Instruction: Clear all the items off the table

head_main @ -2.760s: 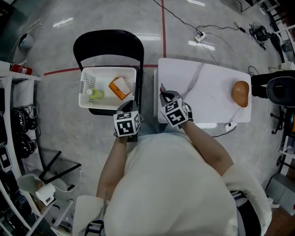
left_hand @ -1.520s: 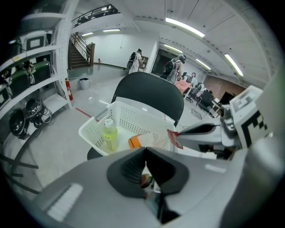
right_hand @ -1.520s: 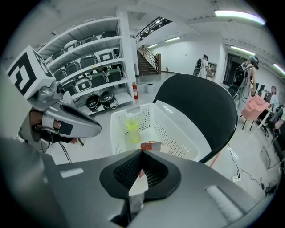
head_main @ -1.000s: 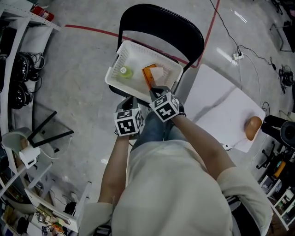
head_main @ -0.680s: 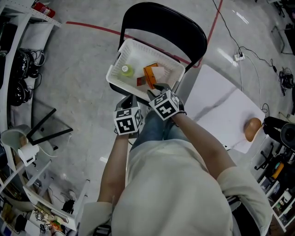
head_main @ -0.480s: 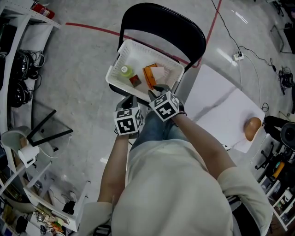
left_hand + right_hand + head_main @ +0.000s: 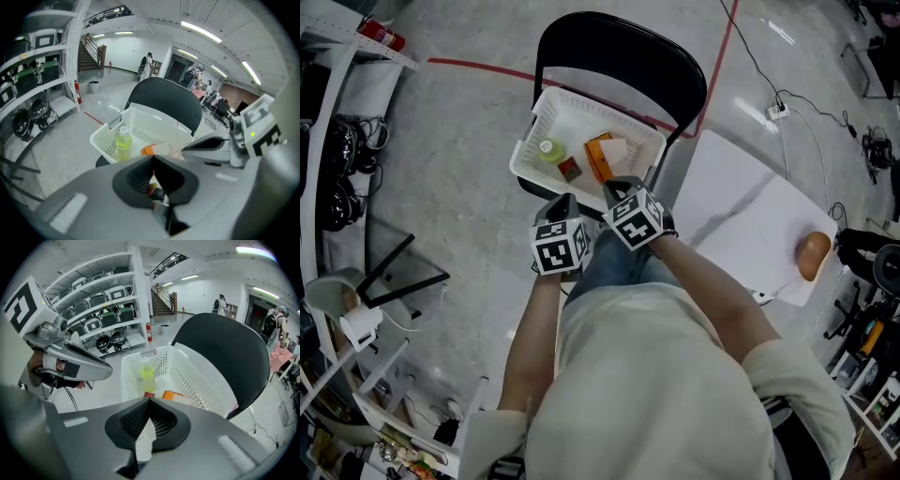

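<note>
- The person's pale sleeve (image 7: 675,394) fills the bottom of the head view, with both forearms reaching forward.
- The left hand-held gripper (image 7: 153,158) has its jaws pressed together with nothing between them. It sits just short of the basket's near side and points steeply down.
- The right hand-held gripper (image 7: 149,400) is close beside the left one. Its jaws have just been closing and now meet, holding nothing. In the head view its tips lie at the basket's near rim.
- The white perforated basket (image 7: 581,99) rests on the seat of a black folding chair (image 7: 619,56).
- Three things lie inside the basket. A yellow-green bottle (image 7: 547,148) is on its side to the left. A small dark red block (image 7: 569,170) is next to it. An orange box (image 7: 598,159) with a white part lies to the right.
- The white worktop (image 7: 741,216) stands just right of the chair. One item is on it: a brown rounded lump (image 7: 812,255) at its far right end, well apart from both hand-held grippers.
- A red tape line (image 7: 478,67) crosses the grey floor beyond the chair, and a white power strip (image 7: 777,110) with cables lies past the worktop.
- Shelving (image 7: 337,84) runs along the left edge of the head view.
</note>
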A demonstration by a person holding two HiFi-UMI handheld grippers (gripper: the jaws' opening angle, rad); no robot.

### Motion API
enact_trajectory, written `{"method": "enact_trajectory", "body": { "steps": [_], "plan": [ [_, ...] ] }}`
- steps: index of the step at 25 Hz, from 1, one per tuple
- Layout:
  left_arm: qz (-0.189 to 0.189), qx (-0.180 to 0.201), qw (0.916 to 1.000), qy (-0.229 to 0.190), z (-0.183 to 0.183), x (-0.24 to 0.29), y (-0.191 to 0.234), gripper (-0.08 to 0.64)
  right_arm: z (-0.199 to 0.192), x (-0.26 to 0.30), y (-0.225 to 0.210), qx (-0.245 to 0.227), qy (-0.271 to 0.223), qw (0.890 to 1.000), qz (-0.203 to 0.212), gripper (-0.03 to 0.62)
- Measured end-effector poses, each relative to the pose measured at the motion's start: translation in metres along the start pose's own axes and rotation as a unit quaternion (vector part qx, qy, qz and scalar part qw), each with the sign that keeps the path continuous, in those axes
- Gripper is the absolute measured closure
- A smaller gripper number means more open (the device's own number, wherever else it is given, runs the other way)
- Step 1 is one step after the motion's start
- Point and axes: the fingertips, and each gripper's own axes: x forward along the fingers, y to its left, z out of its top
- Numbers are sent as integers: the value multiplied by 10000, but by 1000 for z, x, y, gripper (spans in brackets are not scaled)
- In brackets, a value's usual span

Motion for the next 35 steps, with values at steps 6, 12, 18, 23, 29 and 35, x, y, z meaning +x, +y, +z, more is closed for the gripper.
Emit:
{"method": "enact_trajectory", "body": {
  "steps": [6, 12, 18, 23, 29, 35],
  "plan": [
    [-159, 237, 9996, 66, 0, -1, -9, 552, -2, -10, -3, 135, -152, 9997, -129, 594],
    [-382, 470, 9982, -33, 14, -1, -32, 552, -6, -30, -14, 482, -381, 9975, -358, 594],
    [-745, 832, 9937, -16, 21, 0, -66, 552, -21, -52, -24, 859, -519, 9930, -630, 594],
    [-1039, 1178, 9875, 122, 18, 3, -96, 552, -42, -74, -39, 1247, -557, 9862, -939, 594],
    [-1391, 1682, 9755, 280, 15, 8, -141, 552, -76, -107, -62, 1757, -644, 9727, -1373, 594],
    [-1708, 2167, 9605, 364, 3, 7, -204, 552, -126, -149, -78, 2170, -708, 9582, -1724, 594]
  ]
}}
